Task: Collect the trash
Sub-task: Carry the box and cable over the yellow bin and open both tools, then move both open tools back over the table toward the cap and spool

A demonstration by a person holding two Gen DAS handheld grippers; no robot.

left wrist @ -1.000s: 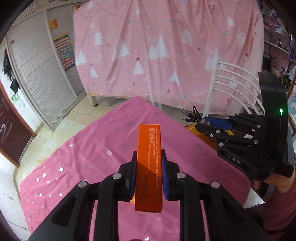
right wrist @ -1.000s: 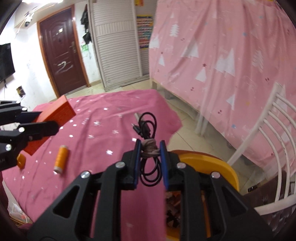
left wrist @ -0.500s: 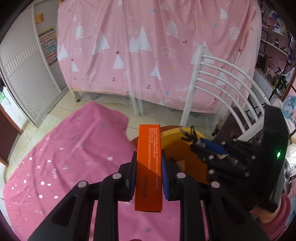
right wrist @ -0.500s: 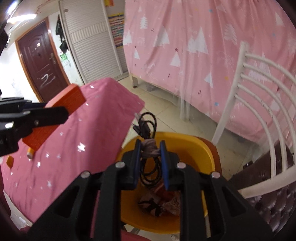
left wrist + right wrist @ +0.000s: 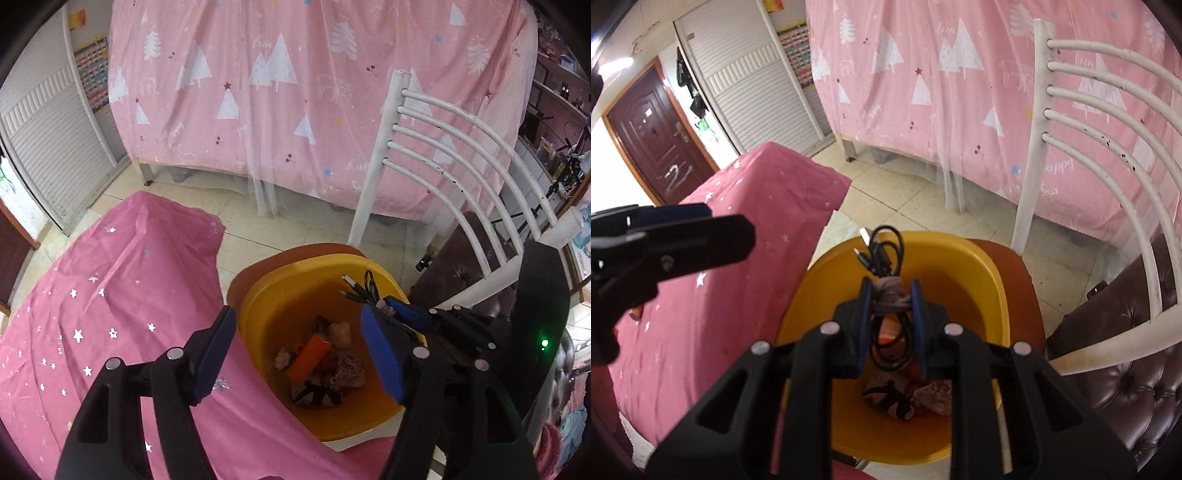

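Pink starred cloth [image 5: 110, 314] beside yellow bin [image 5: 280, 295]; left gripper [image 5: 299, 354] opening, empty; right gripper [image 5: 892, 314] pinching black cable [image 5: 886, 251].

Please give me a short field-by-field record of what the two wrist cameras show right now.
setting: pink star-print cloth beside a yellow bin, white chair behind
bin contents: orange box lying among crumpled scraps
left hand-held gripper: over the bin, jaws opening, nothing between them
right hand-held gripper: over the bin, shut on a coiled black cable
cable: bound with a grey tie, not yet dropped
left to do: release the cable into the bin
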